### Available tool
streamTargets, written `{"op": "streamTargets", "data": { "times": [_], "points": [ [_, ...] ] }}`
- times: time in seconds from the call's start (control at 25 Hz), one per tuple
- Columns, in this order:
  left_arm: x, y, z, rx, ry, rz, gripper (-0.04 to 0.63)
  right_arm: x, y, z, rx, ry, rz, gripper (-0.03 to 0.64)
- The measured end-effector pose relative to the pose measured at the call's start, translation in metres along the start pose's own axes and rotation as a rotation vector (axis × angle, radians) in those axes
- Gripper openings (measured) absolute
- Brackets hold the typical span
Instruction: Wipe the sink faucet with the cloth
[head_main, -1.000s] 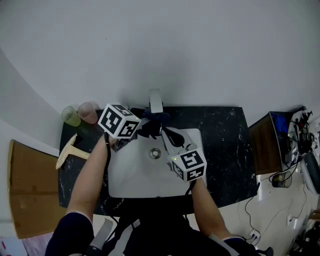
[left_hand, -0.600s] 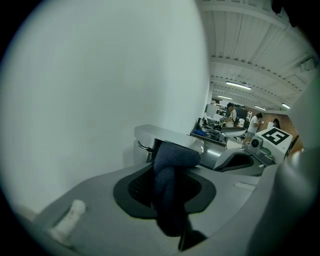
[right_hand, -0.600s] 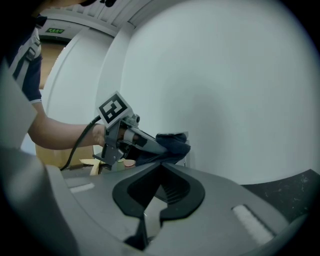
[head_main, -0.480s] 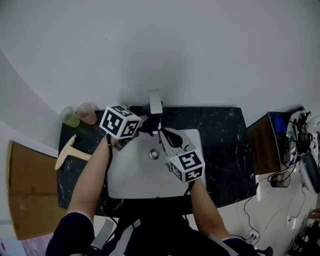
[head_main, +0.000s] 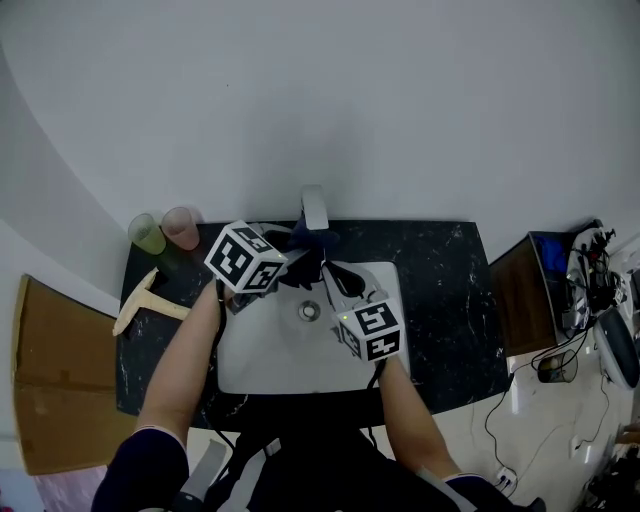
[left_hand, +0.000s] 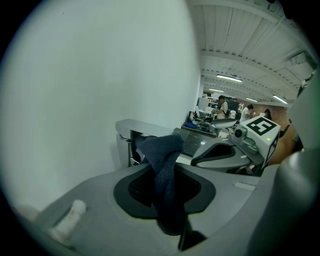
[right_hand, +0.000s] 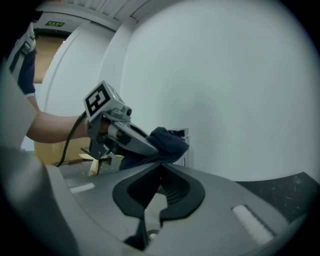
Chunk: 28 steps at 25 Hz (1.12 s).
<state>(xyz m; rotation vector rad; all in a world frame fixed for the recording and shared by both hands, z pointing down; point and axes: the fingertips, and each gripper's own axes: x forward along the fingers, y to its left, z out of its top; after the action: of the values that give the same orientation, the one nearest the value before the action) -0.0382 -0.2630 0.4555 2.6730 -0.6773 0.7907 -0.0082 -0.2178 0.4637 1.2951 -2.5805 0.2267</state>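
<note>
Change: since a second ago the left gripper (left_hand: 169, 167) has edged slightly closer to the faucet (head_main: 313, 205), while the right gripper (right_hand: 161, 167) has barely shifted.
Setting: a black marbled counter (head_main: 440, 290) stands against a plain white wall, with a white sink (head_main: 290, 365) set in its middle. The person is seen from above, with both forearms reaching over the basin.
Faucet: a grey, boxy fixture at the middle of the counter's back edge, rising behind the sink.
Cloth: a dark blue cloth (left_hand: 160, 150) is bunched against the front of the faucet. One fold hangs down through the left gripper's jaws.
Left gripper: it comes in from the sink's back left corner, and its jaws are pinched on the cloth.
Right gripper: it reaches up from the sink's right side and points at the faucet. Its jaws are pressed together at the tips with nothing between them. The tips sit just below the cloth, and whether they touch it cannot be made out.
Back left corner of the counter: a green cup (head_main: 147, 234) and a pink cup (head_main: 181, 227) stand side by side.
Left edge of the counter: a pale wooden T-shaped tool (head_main: 148, 302) lies flat, partly overhanging the edge.
Beyond the counter's left edge: a sheet of brown cardboard (head_main: 45, 390).
</note>
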Motion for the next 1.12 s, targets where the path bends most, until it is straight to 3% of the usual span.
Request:
{"op": "streamTargets", "data": {
  "times": [0.2, 0.36, 0.76, 0.96, 1.12],
  "points": [
    [-0.009, -0.03, -0.008, 0.075, 0.028, -0.081, 0.074, -0.002, 0.003, -0.011, -0.018, 0.05, -0.014, 0.006],
    [-0.026, -0.046, 0.011, 0.118, -0.041, -0.1, 0.074, -0.006, 0.004, -0.008, -0.025, 0.043, -0.036, 0.006],
    [-0.046, -0.031, 0.097, 0.209, -0.233, 0.013, 0.074, -0.01, 0.0, 0.014, -0.044, -0.009, -0.058, 0.006],
    [-0.028, -0.014, 0.111, 0.22, -0.263, 0.027, 0.074, -0.004, -0.001, 0.019, -0.063, -0.016, -0.056, 0.006],
    [-0.009, 0.009, 0.101, 0.236, -0.21, 0.084, 0.074, 0.003, 0.0, 0.017, -0.067, -0.008, -0.044, 0.006]
  ]
}}
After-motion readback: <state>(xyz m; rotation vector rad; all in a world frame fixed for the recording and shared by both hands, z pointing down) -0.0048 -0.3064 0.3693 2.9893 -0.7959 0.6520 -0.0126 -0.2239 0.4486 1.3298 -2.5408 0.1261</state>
